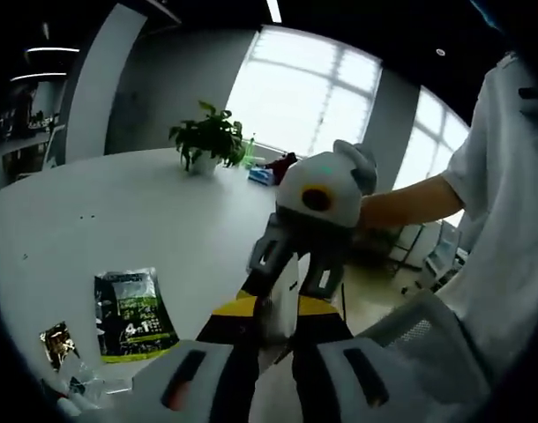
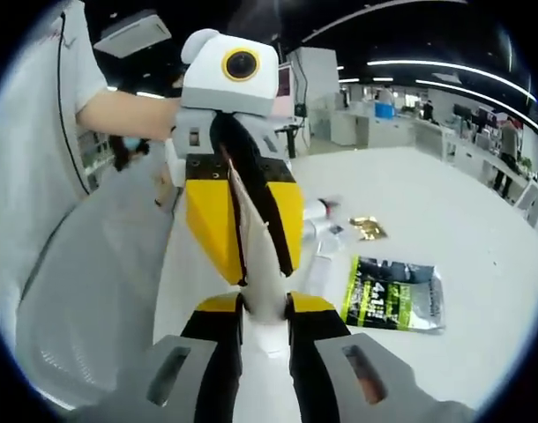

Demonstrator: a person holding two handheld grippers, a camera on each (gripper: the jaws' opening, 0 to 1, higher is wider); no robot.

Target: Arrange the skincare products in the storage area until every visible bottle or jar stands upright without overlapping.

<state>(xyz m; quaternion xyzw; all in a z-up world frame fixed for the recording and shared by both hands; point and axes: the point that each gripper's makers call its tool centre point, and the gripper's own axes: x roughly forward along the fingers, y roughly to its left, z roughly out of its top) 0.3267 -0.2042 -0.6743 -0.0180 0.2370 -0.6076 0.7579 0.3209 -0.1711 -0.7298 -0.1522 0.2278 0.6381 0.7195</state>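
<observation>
The step in hand looks like a hand-over or re-grip in the air: both claws meet nose to nose on one white tube (image 2: 251, 231), off the desk (image 2: 410, 203).

In the right gripper view the right gripper (image 2: 267, 308) has its yellow tips closed on the tube's near end. The left gripper (image 2: 265, 275) comes in from above and is clamped on the same tube further along. The left gripper view agrees: the left gripper (image 1: 276, 310) pinches the pale tube (image 1: 274, 324), and the right gripper (image 1: 291, 286) faces it.

The tube is plain white, slim and flattened. No label or cap can be made out, so which end is the base cannot be told. It hangs above the desk near the edge by the person, well apart from the green-and-black pack (image 2: 394, 293) and the gold sachet (image 2: 368, 228) lying flat further in.

The next move probably calls for one claw to let go while the other keeps hold. The tube would then be turned base-down and set standing on bare desk, clear of the pack. A slim tube will likely tip easily.
</observation>
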